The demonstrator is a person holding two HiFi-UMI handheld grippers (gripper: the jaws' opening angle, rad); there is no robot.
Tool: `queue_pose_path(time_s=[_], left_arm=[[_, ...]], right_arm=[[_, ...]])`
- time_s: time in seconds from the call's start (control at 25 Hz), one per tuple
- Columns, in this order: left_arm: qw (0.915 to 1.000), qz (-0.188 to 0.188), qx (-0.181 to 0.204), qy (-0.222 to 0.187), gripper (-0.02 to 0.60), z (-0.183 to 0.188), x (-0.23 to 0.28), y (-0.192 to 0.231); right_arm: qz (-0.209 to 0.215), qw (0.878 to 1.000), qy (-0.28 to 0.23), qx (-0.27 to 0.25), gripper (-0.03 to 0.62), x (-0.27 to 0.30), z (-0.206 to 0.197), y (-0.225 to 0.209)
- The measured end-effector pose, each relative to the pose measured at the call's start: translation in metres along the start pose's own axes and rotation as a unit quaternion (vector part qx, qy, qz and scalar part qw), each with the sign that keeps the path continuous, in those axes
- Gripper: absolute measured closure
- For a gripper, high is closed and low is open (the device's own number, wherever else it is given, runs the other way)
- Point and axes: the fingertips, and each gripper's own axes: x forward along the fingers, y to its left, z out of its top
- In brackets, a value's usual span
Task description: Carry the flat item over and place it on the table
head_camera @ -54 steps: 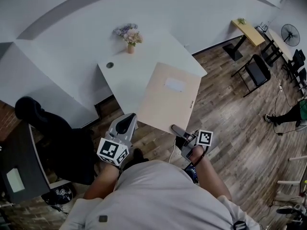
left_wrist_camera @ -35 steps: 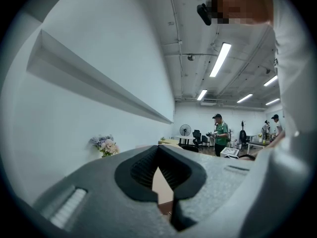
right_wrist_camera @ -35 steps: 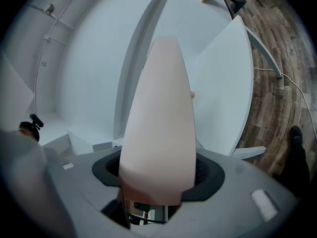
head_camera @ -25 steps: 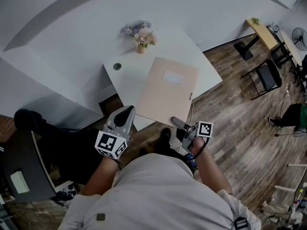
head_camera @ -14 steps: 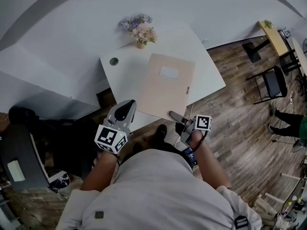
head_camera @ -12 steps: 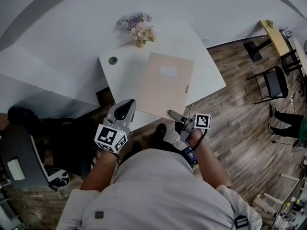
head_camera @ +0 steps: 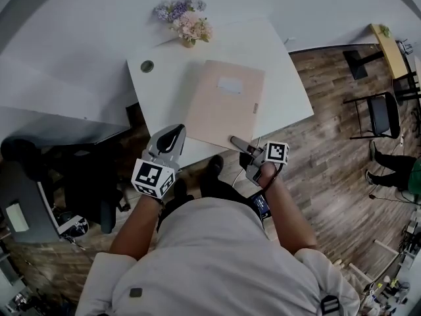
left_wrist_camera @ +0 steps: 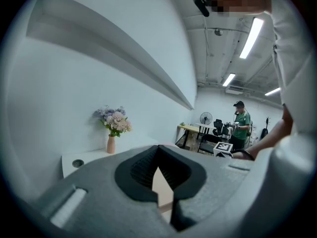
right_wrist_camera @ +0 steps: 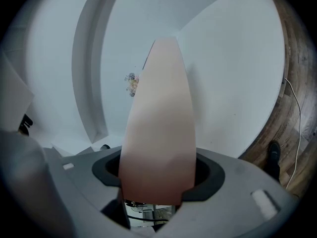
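The flat item is a beige folder (head_camera: 223, 104) with a pale label. It hangs over the white table (head_camera: 289, 91), its near edge in my right gripper (head_camera: 238, 143), which is shut on it. In the right gripper view the folder (right_wrist_camera: 161, 118) runs out from between the jaws of the right gripper (right_wrist_camera: 157, 182) above the table top (right_wrist_camera: 237, 83). My left gripper (head_camera: 170, 139) hovers by the table's near left edge, shut and empty. Its closed tips, the left gripper (left_wrist_camera: 158, 150), point toward the table.
A vase of flowers (head_camera: 184, 20) and a round cable hole (head_camera: 147, 66) sit at the table's far side. A dark office chair (head_camera: 39, 170) stands at left. Black chairs (head_camera: 381, 114) and a person in green (left_wrist_camera: 241, 128) are off to the right on wood floor.
I have stepped closer, so the table and folder lie nearer below me. The folder now sits further over the table top. Both grippers keep their grip state.
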Motion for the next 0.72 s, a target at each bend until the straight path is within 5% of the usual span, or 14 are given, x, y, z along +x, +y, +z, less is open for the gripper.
queue_pose_path(time_s=[0.72], left_arm=[[0.9981, 0.036, -0.032, 0.038, 0.581, -0.045, 0.033, 0.011]], right_arm=[[-0.017, 0.999, 0.047, -0.004, 0.287, 0.024, 0.029, -0.063]])
